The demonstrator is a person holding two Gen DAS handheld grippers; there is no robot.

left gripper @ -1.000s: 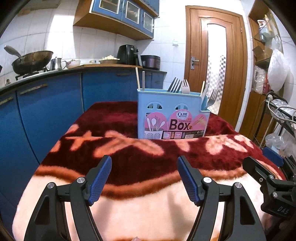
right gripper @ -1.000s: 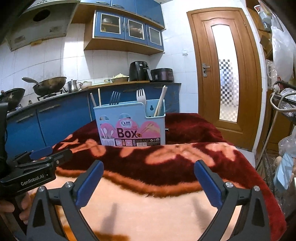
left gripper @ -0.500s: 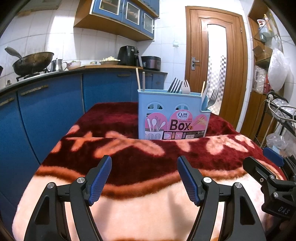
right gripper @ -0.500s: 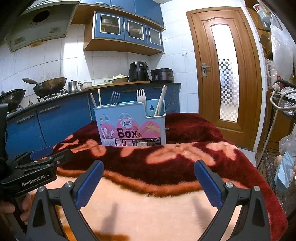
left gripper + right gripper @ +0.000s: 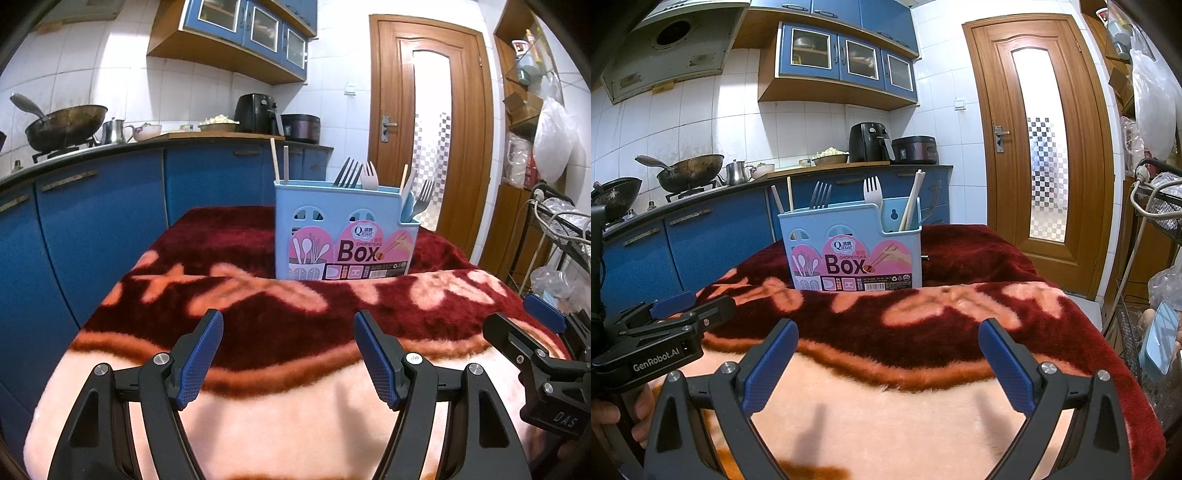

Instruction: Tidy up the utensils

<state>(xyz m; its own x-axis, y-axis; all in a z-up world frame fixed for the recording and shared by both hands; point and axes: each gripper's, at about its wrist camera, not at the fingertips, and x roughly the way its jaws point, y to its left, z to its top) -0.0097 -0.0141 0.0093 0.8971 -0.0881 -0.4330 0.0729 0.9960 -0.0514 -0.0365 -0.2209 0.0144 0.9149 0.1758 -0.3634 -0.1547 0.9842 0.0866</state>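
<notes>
A light blue utensil box (image 5: 345, 232) with a pink "Box" label stands upright on a red and peach blanket (image 5: 258, 295). It holds chopsticks (image 5: 279, 164) at the left, dark forks (image 5: 347, 172) and a white fork (image 5: 369, 176) in the middle, and a fork (image 5: 423, 197) at the right. The box also shows in the right wrist view (image 5: 855, 251). My left gripper (image 5: 288, 354) is open and empty, well short of the box. My right gripper (image 5: 888, 365) is open and empty, also short of the box.
Blue kitchen cabinets (image 5: 103, 229) with a wok (image 5: 66, 125) on the stove run along the left. A wooden door (image 5: 1045, 147) stands behind the table. A wire rack with bags (image 5: 557, 229) is at the right.
</notes>
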